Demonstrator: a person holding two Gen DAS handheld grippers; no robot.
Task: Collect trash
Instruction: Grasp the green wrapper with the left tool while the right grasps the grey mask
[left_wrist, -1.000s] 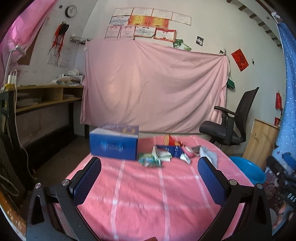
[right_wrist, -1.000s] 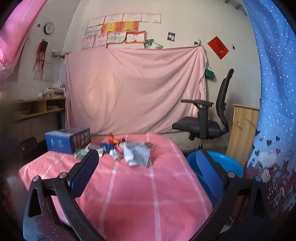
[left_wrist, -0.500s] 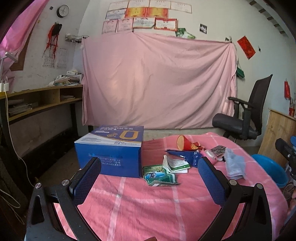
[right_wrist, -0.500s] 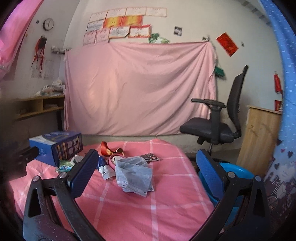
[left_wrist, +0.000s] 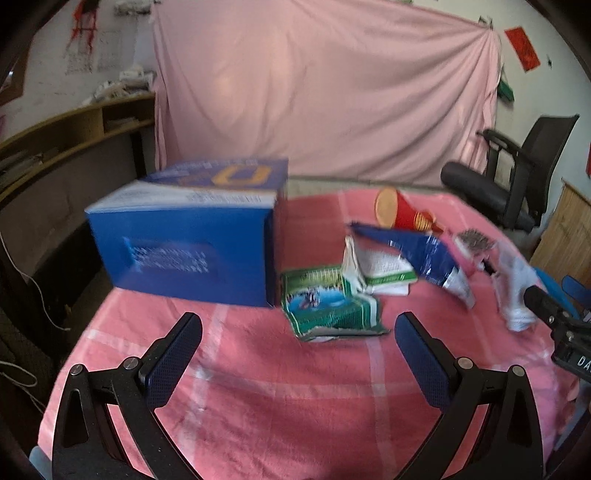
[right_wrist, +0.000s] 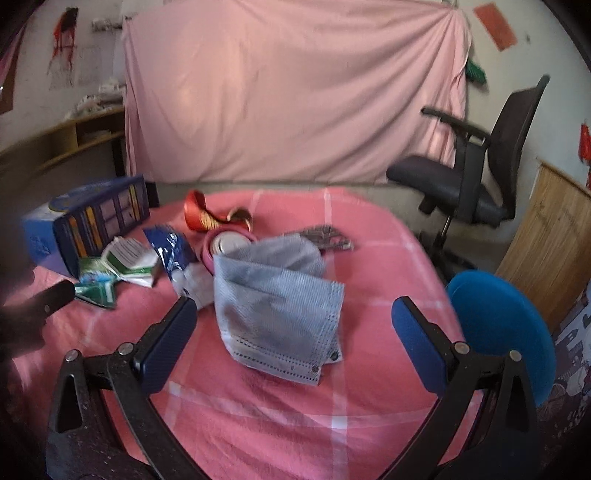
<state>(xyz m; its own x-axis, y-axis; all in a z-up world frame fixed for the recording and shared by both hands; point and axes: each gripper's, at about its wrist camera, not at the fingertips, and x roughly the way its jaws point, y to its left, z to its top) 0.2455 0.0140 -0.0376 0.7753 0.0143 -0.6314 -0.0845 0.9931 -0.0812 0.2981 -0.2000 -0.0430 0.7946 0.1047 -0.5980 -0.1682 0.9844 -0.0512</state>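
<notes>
Crowding the pink table (left_wrist: 258, 406), blue box (left_wrist: 192, 236) abuts green wrapper (left_wrist: 328, 310).

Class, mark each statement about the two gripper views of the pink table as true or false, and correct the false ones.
1. Both grippers, left gripper and right gripper, are open and hold nothing. True.
2. The grey mesh bag hangs from the office chair. False: it lies on the table.
3. The blue box stands on the table. True.
4. The green wrapper lies inside the blue basin. False: it lies on the table beside the blue box.
</notes>
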